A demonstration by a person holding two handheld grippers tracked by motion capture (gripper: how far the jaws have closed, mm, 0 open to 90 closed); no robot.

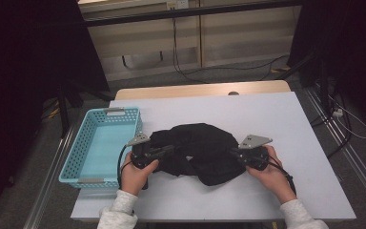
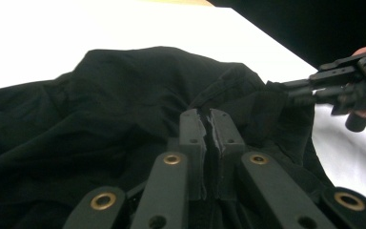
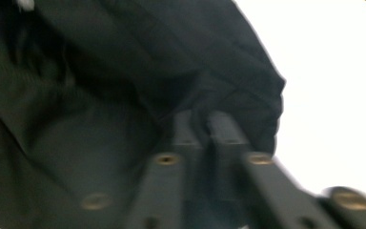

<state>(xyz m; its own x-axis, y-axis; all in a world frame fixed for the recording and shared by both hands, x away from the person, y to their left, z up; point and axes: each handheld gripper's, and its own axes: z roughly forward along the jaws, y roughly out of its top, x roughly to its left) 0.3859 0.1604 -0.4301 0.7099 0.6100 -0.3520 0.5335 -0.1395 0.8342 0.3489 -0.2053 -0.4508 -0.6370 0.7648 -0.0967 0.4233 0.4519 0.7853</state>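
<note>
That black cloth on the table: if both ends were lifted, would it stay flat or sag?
The black cloth would probably sag: it lies crumpled in soft folds. It likely weighs little, being thin enough to bunch. Pushed, it should wrinkle rather than slide whole.

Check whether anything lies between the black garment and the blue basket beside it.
Nothing visible does. The black garment lies bunched on the white table, and the blue basket sits right beside it at the left edge. The left gripper and right gripper pinch its two sides.
</note>
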